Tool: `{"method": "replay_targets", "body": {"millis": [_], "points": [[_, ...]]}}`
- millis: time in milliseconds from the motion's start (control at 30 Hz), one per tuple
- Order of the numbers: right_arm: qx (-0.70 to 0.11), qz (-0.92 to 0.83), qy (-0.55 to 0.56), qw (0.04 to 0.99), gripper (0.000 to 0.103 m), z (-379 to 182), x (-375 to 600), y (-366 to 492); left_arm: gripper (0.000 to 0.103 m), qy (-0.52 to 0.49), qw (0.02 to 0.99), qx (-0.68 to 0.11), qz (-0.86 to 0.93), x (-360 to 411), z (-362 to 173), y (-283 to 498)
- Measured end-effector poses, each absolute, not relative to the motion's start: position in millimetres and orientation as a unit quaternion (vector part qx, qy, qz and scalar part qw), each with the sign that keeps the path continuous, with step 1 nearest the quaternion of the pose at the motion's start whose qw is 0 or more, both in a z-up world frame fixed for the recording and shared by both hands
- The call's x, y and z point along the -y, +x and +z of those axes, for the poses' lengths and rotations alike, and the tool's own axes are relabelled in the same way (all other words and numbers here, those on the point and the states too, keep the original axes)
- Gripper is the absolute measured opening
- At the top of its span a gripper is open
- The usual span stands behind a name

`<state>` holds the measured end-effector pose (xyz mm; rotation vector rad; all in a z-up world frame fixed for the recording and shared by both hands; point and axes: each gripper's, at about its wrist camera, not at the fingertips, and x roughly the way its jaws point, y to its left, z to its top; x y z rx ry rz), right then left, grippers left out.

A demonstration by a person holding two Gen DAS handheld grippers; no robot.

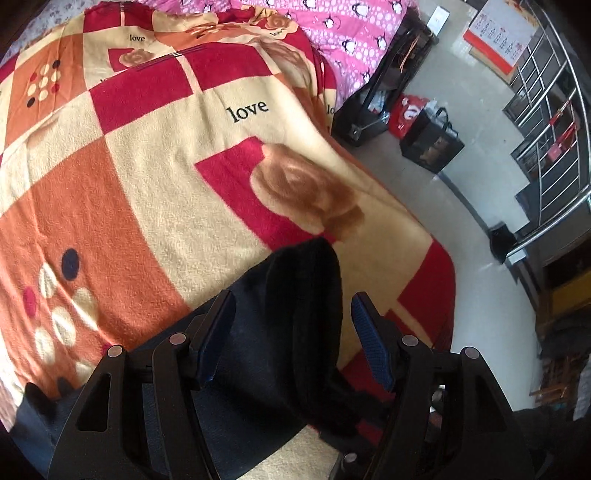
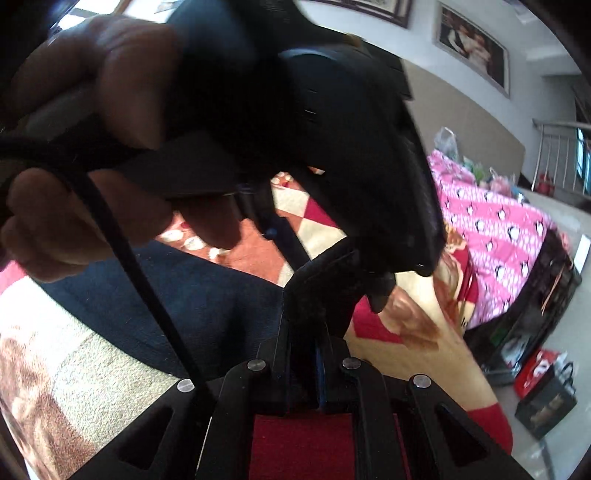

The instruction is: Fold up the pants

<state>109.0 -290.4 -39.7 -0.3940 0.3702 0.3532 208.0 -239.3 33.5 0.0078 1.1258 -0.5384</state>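
Dark navy pants (image 1: 284,325) lie on the patterned fleece blanket (image 1: 129,192) near the bed's right edge, one black-lined end pointing away from me. My left gripper (image 1: 295,332) hangs over them with its jaws apart. The blue pads (image 1: 373,347) straddle the cloth without pinching it. In the right wrist view the pants (image 2: 166,295) spread to the left. My right gripper (image 2: 308,332) is shut, with a dark fold of the pants (image 2: 317,291) rising from its tips. A hand (image 2: 92,110) holding the left gripper (image 2: 351,147) fills the top of that view.
A pink penguin quilt (image 1: 351,33) covers the bed's far end. On the floor to the right stand a black bag (image 1: 432,144), a red bag (image 1: 406,114) and a metal stair railing (image 1: 546,147). The bed edge (image 1: 443,314) drops off close to the pants.
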Motion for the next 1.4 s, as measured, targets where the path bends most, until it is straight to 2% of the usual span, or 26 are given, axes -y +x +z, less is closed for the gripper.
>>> {"method": "replay_targets", "body": {"millis": [33, 67, 100, 233, 267, 500, 833, 1133, 1167, 1233, 1267, 1400], "points": [[-0.179, 0.173, -0.197, 0.948, 0.009, -38.6, 288.4, 107.5, 0.065, -0.003, 0.812, -0.529, -0.248, 236.8, 32.0, 208.8], [-0.175, 0.172, -0.201, 0.948, 0.009, -38.6, 286.6, 105.4, 0.058, -0.01, 0.812, -0.529, -0.246, 234.2, 30.2, 209.0], [-0.173, 0.172, -0.205, 0.948, 0.009, -38.7, 285.3, 104.6, 0.044, -0.011, 0.813, -0.529, -0.244, 232.9, 27.9, 210.1], [-0.161, 0.168, -0.232, 0.945, 0.009, -39.2, 275.7, 96.8, 0.024, -0.031, 0.816, -0.527, -0.238, 219.9, 24.7, 210.5], [-0.159, 0.168, -0.241, 0.943, 0.009, -38.9, 272.2, 95.3, 0.01, -0.036, 0.816, -0.523, -0.243, 216.0, 25.6, 207.8], [-0.146, 0.186, -0.284, 0.929, 0.009, -29.1, 242.2, 82.5, 0.01, -0.075, 0.839, -0.484, -0.237, 159.6, 35.2, 183.5], [-0.148, 0.286, -0.35, 0.88, 0.009, -26.8, 132.5, 57.0, 0.01, -0.126, 0.852, -0.475, -0.18, 30.5, 23.0, 145.2], [-0.165, 0.313, -0.372, 0.858, 0.009, -40.7, 78.0, 55.2, 0.011, -0.138, 0.853, -0.478, -0.155, -8.7, 5.6, 134.3], [-0.167, 0.313, -0.375, 0.856, 0.009, -43.0, 74.6, 54.6, 0.017, -0.13, 0.855, -0.48, -0.15, -8.8, 3.7, 134.5], [-0.18, 0.314, -0.382, 0.85, 0.009, -48.6, 73.7, 62.3, 0.036, -0.109, 0.863, -0.477, -0.13, -12.6, 0.1, 135.5], [-0.184, 0.316, -0.383, 0.848, 0.013, -52.1, 75.3, 69.4, 0.045, -0.113, 0.865, -0.473, -0.12, -16.9, -0.9, 135.2], [-0.177, 0.353, -0.355, 0.847, 0.034, -46.2, 86.8, 59.5, 0.045, -0.115, 0.882, -0.451, -0.07, -35.4, 10.3, 125.6]]}}
